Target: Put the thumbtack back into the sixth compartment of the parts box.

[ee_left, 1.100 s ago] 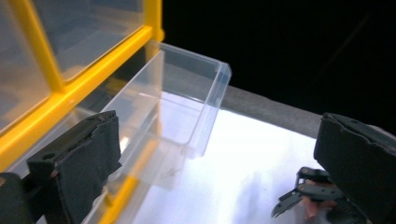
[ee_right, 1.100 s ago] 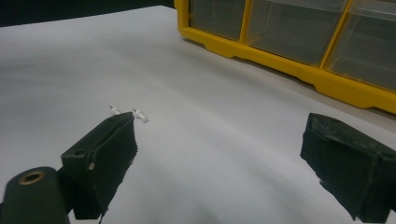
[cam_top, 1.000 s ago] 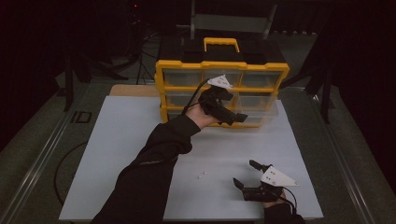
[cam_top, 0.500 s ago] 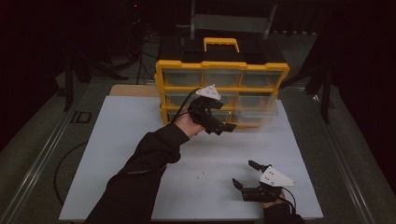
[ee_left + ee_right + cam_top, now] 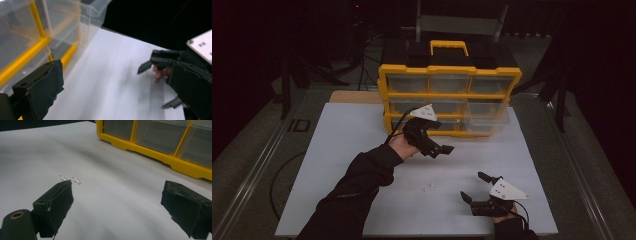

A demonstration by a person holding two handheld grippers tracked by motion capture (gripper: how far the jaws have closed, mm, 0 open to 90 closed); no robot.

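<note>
In front of the yellow plastic drawer cabinet (image 5: 449, 95), the left gripper (image 5: 443, 150) hangs above the white tabletop (image 5: 342, 150), jaws spread and empty. The right gripper (image 5: 474, 186) sits nearer the person, jaws also wide apart. Two small white pegs (image 5: 70, 179) lie between them, untouched.

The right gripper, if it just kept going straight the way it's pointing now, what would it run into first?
Probably the bare white table. The right gripper has its jaws wide apart and aims low across it; the two small white pins lie left of that line, the yellow drawer cabinet farther off. Depth is hard to judge.
</note>
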